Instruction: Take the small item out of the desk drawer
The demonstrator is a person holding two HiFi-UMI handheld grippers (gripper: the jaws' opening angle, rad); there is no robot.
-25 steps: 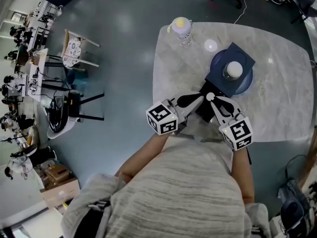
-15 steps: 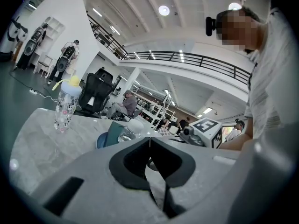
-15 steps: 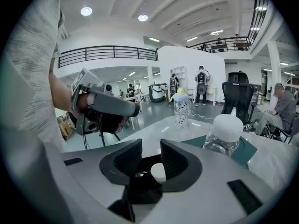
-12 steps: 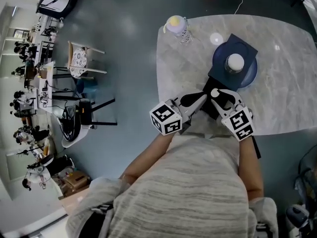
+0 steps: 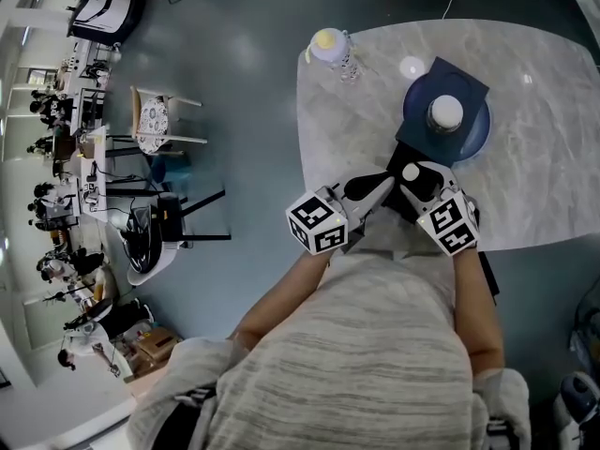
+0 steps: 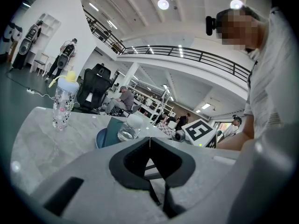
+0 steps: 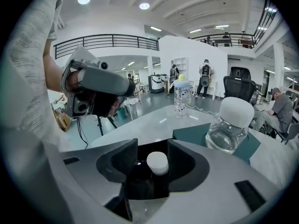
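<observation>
Right gripper: jaws just opened wide; small white item loose between them, in the black drawer.
Left gripper: closed, tips touching, at the tabletop near edge.

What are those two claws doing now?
Left gripper: closed, nothing visible between jaws.
Right gripper: open, jaws just been opening; small white cylinder sits between them, ungripped.

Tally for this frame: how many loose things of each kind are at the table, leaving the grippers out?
Patterned bottle with a yellow top: 1
Clear jar with a white lid: 1
Blue plate: 1
Dark teal mat: 1
Small white item: 1
Total: 5
</observation>
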